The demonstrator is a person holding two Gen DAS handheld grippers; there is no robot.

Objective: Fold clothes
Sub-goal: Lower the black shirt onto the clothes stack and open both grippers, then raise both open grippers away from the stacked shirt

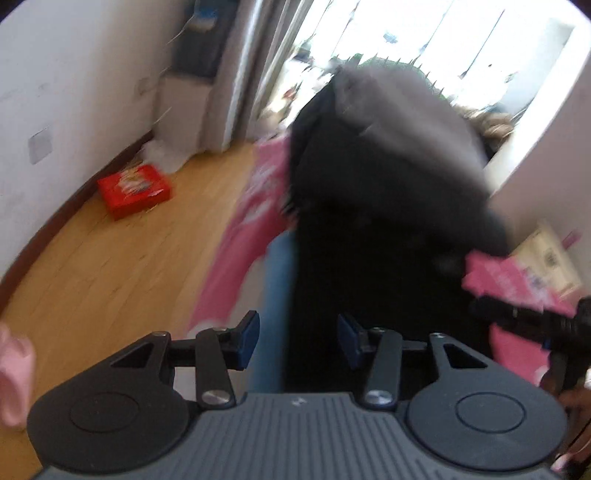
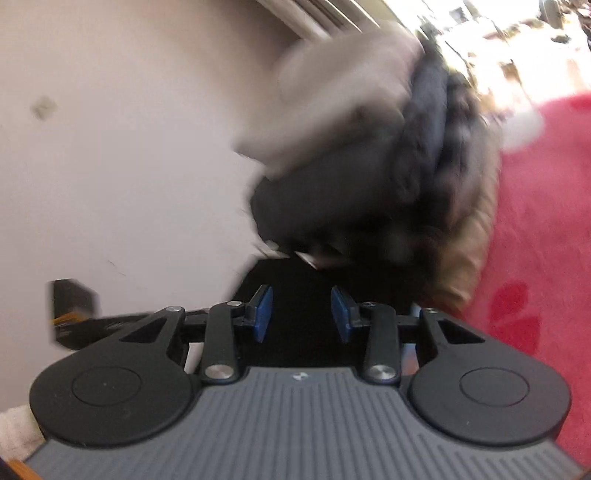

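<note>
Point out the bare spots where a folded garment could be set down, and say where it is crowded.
Free: the wooden floor, between the white wall, the red box and the pink cover. Also the open pink cover right of the heap in the right wrist view. Crowded: the black and grey clothes heap ahead of both grippers.

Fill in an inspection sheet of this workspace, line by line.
Surface: pink patterned bedcover, partly covered by clothes.
Job's things: blurred black and grey garment bundle, apparently in mid-air; blue denim piece beneath.
Clutter: flat red box on the wooden floor.
Grippers: left claw open, nothing between pads; right claw open, empty.
Cables: nothing seen.
Surroundings: white wall, grey curtain, bright window.
</note>
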